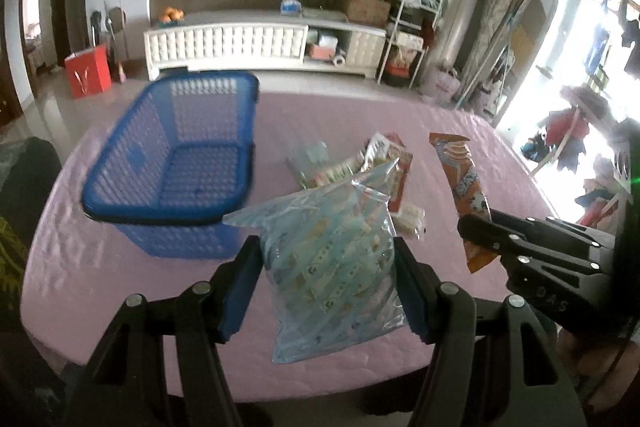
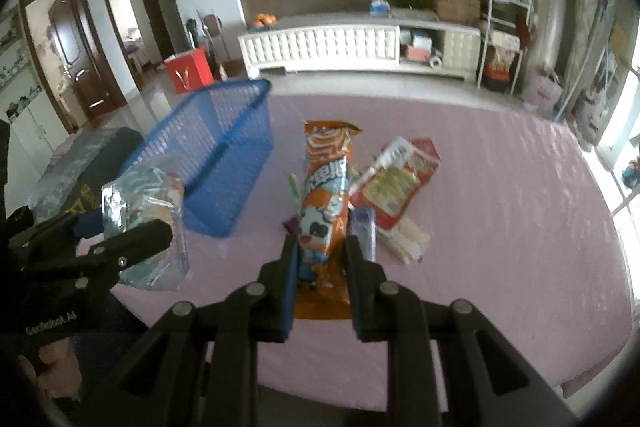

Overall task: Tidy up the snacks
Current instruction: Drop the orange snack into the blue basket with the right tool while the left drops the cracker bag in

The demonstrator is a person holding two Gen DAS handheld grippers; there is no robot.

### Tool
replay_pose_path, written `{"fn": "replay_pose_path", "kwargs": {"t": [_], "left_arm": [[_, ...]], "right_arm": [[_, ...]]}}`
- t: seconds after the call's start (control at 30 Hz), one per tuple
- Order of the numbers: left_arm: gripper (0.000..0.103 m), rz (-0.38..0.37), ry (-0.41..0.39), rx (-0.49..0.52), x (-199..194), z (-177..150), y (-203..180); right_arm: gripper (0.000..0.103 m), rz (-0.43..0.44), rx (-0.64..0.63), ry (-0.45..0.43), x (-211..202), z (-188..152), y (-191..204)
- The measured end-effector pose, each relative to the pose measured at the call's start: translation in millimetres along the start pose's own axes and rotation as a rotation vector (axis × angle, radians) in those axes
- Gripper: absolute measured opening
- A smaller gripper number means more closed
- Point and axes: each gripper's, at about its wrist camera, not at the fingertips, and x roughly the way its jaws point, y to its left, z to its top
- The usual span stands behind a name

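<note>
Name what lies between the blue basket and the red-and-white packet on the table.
In the left wrist view, a small clear packet lies between the blue basket and the red-and-white packet, on the pink tablecloth.

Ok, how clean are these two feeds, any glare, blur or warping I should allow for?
Left wrist view: the window at right is blown out white, the blue basket is motion-smeared, and the clear bag between the left gripper fingers is fairly sharp. Right wrist view: softer overall, basket rim smeared, the orange packet readable; straight edges bow towards the dark fisheye corners in both.
</note>
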Motion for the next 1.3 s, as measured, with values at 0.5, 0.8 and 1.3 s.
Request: {"fn": "replay_pose_path", "kwargs": {"t": [0.5, 0.8, 1.3], "left_arm": [[0.061, 0.046, -0.108, -0.015, -47.9, 44.8, 77.3], [0.061, 0.097, -0.095, -0.016, -40.4, 68.1, 123.6], [0.061, 0.095, 0.039, -0.034, 34.0, 68.2, 163.6]], "right_arm": [[0.026, 0.084, -0.105, -0.056, 8.9, 54.1, 69.2], [0.026, 0.159, -0.149, -0.033, 40.7, 79.9, 113.6], [0.026, 0.2, -0.142, 0.142, 115.8, 81.8, 133.9]]}}
